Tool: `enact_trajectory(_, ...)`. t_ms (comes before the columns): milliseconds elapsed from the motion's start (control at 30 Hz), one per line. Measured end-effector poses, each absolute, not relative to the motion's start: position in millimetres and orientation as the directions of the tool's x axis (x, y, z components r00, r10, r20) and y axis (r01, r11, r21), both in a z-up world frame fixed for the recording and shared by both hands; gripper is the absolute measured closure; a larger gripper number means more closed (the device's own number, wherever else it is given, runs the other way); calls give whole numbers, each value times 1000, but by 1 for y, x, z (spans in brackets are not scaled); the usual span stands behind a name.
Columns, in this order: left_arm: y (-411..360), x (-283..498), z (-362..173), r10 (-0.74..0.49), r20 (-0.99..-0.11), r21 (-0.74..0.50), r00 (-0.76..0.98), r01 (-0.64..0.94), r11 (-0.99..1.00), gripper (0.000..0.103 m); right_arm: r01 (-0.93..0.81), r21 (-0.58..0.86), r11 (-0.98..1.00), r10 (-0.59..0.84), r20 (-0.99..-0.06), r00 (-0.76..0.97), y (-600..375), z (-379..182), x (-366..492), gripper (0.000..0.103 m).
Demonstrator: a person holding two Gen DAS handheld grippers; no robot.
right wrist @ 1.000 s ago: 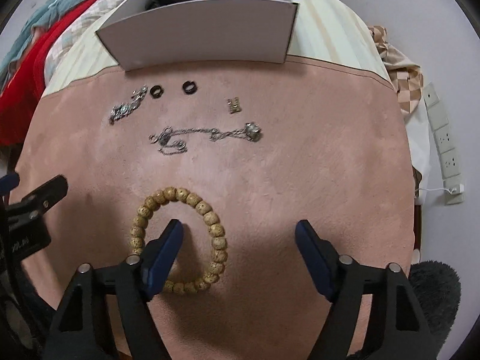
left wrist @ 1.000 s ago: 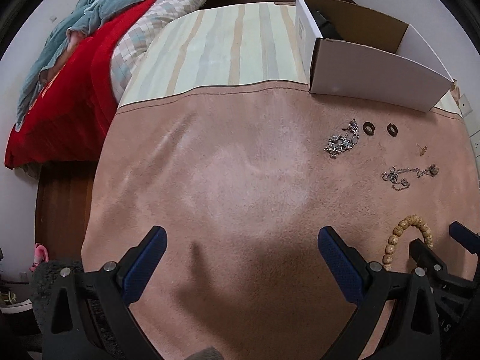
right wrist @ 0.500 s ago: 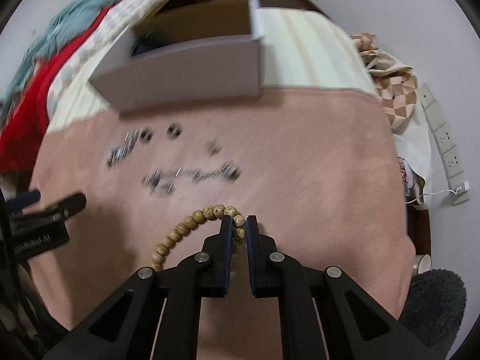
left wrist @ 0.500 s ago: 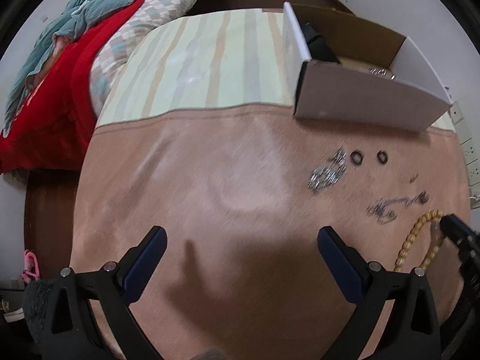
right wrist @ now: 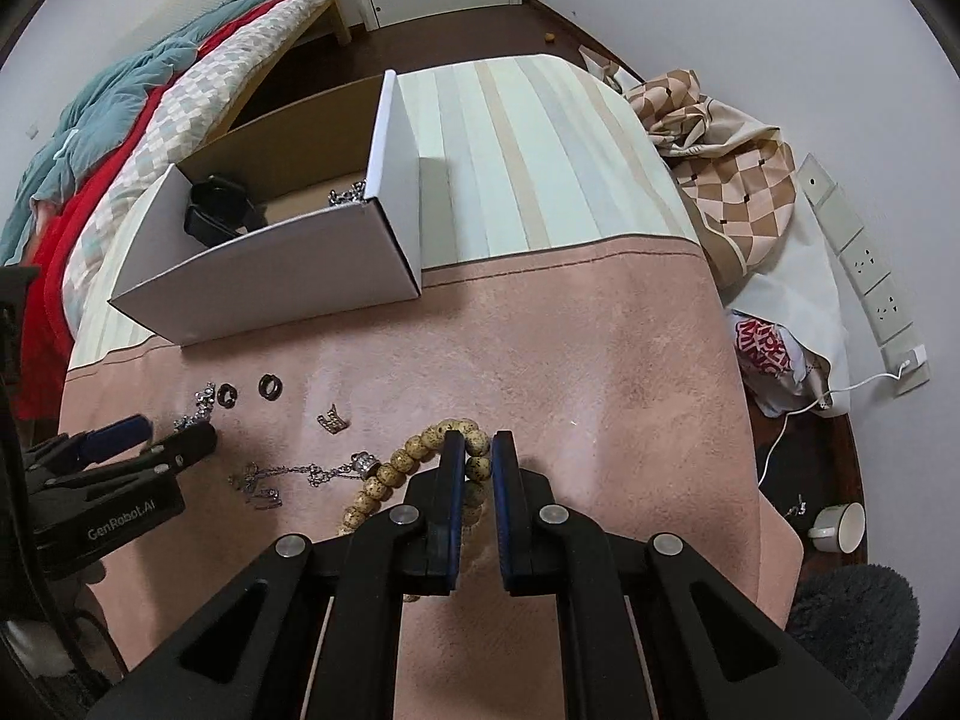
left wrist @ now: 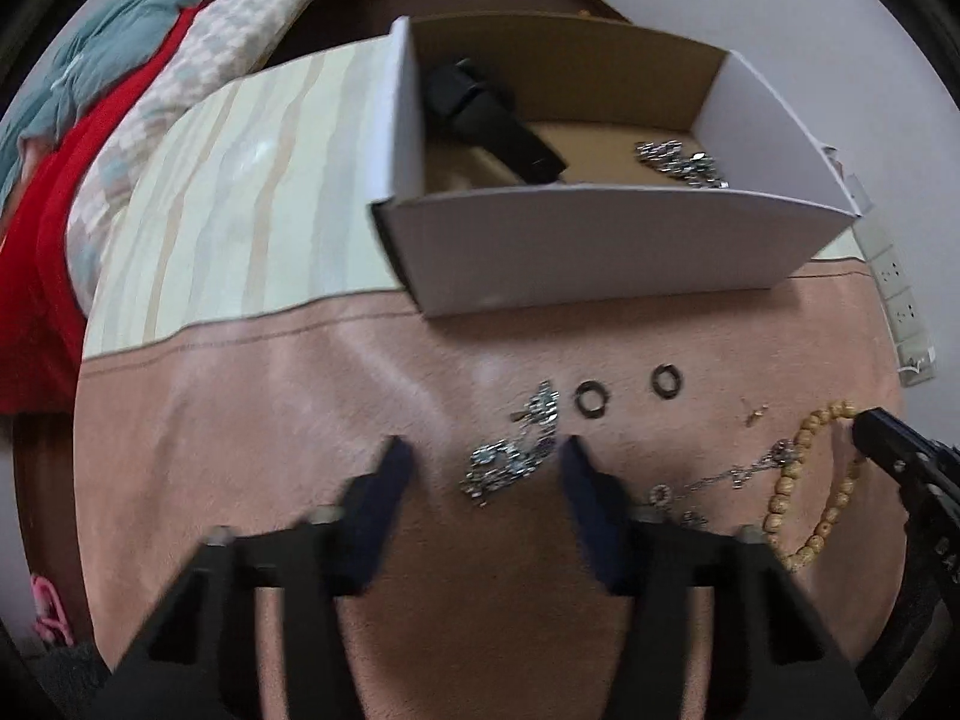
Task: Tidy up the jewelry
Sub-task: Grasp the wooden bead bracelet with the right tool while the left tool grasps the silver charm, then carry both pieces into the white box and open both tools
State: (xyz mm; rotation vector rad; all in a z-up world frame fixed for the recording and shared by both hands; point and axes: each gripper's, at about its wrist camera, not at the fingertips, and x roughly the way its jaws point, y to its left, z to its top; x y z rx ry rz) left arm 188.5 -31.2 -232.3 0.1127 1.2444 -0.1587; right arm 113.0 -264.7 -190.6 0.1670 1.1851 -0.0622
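Observation:
My right gripper is shut on the wooden bead bracelet and holds it above the pink cloth; the bracelet also shows in the left wrist view. My left gripper is open, its fingers on either side of a silver chain bracelet on the cloth. Two dark rings, a small gold clasp and a silver necklace lie nearby. The white cardboard box holds a black item and a silver chain.
The pink cloth covers the near half of the table, a striped cloth the far half. A bed with red and teal bedding is at the left. Checked fabric, wall sockets and a cup are at the right.
My right gripper closed on the bead bracelet and lifted it. My left gripper moved forward to the silver chain bracelet and narrowed its opening.

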Motion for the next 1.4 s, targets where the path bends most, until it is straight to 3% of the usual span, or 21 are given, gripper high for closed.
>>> enact_trajectory(33,-33,188,-231,-62,-947,-1,315,190,982,92,138,98,986,40,-927,372,-265,-193,114,94)
enact_trajectory(100,-33,189,-231,-79,-948,-16,309,200,980,98,143,102,984,44,-930,365,-267,-196,114,94)
enact_trajectory(467,-20,173,-205,-156,-935,-97,320,192,977,98,124,178,976,114,-907,405,-262,-172,111,94)
enact_trajectory(867,-1,174,-111,-323,-866,-257,382,215,942,99,21,299,954,246,-820,517,-252,-82,122,94)
enact_trajectory(1100,-13,211,-60,-343,-819,-246,460,259,934,98,-77,311,947,295,-754,587,-238,-22,158,94)
enact_trajectory(1233,-17,241,-63,-339,-829,-244,445,259,935,98,-103,279,955,285,-762,582,-229,-21,193,94)
enact_trajectory(1400,-18,267,-104,-337,-870,-270,360,225,936,98,-101,283,954,293,-799,525,-225,-48,231,94)
